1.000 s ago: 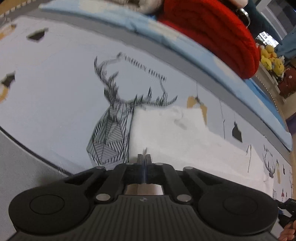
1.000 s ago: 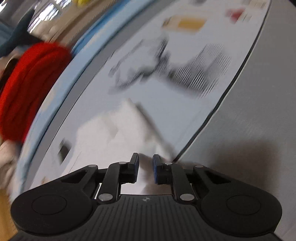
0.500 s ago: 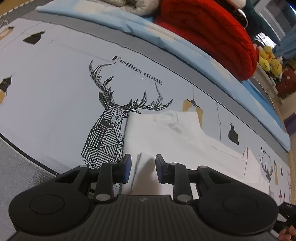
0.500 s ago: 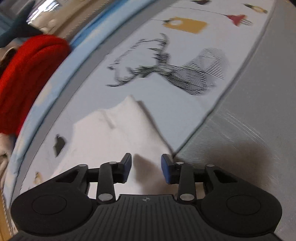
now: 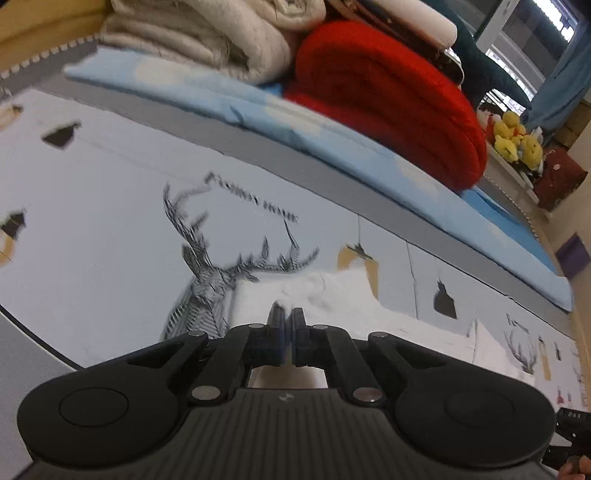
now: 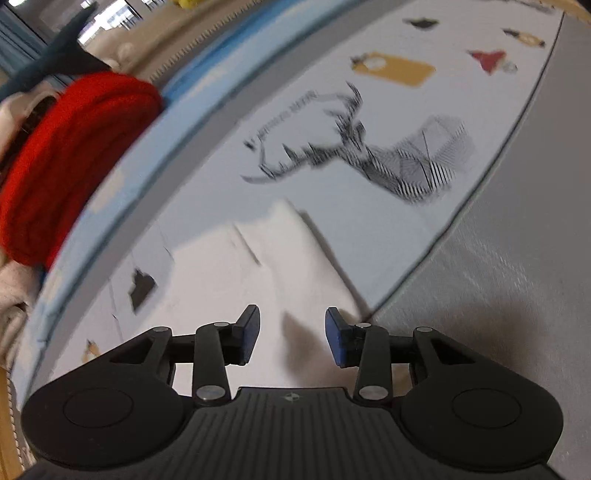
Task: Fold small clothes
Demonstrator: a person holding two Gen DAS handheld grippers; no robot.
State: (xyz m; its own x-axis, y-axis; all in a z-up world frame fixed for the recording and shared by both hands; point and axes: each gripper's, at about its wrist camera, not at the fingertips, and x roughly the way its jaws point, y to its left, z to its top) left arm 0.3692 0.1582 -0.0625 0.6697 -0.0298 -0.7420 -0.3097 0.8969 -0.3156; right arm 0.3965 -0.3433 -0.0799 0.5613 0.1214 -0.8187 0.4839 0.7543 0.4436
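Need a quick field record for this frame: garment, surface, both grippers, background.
garment: white garment, lying flat on the sheet
surface: deer-print sheet over grey bedding
left gripper: shut, over the garment's near edge; hold on fabric unclear
right gripper: open, just been opening, nothing pinched, above the garment
background: red blanket, beige blanket, yellow plush toys
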